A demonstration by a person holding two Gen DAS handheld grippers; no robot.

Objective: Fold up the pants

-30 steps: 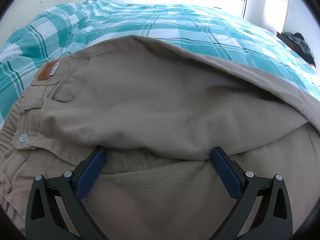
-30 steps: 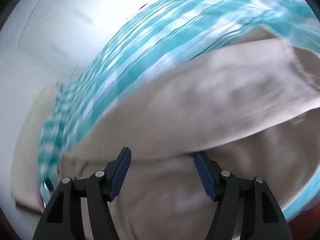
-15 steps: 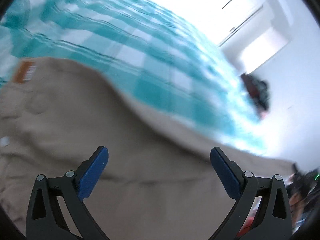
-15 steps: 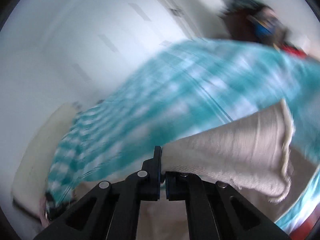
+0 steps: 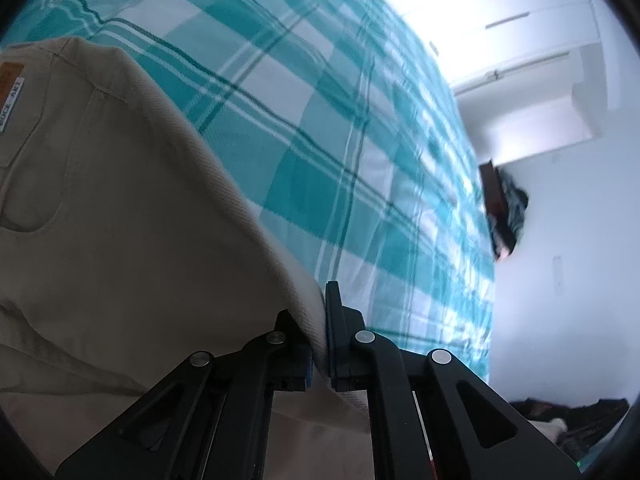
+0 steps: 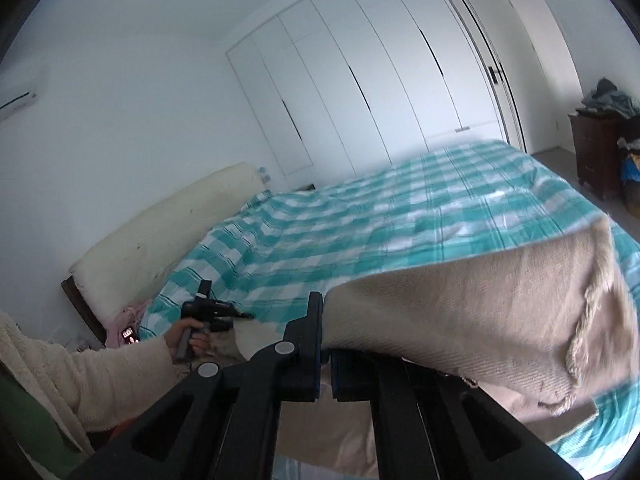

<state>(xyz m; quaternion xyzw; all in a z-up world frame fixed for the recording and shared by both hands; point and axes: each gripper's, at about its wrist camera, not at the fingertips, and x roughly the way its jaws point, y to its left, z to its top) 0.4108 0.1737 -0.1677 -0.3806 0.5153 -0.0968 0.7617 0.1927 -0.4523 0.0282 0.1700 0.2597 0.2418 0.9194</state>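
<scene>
While both grippers pinch beige cloth, the pants point(image 5: 120, 220) lie partly on the bed point(image 5: 320, 128) and partly lifted off it; the left gripper point(image 5: 318, 336) has its jaws pressed together on a fold of the pants' edge, with the cloth running up and to the left from the pinch towards a back pocket and an orange label point(image 5: 10, 92) at the left edge of the view; the teal and white checked bedspread point(image 6: 360, 224) shows beyond that edge; the right gripper point(image 6: 326, 344) is likewise clamped on the pants point(image 6: 480, 312), holding a leg end whose frayed hem point(image 6: 588, 320) hangs in the air to the right, above the near side of the bed; in the right wrist view the person's left hand point(image 6: 188, 338), in a cream sleeve point(image 6: 100, 376), grips the other tool near the bed's near left side; a cream headboard point(image 6: 160, 244) runs along the bed's far left end; white wardrobe doors point(image 6: 380, 80) fill the far wall; a dark wooden dresser point(image 6: 596, 152) piled with clothes stands at the right.
</scene>
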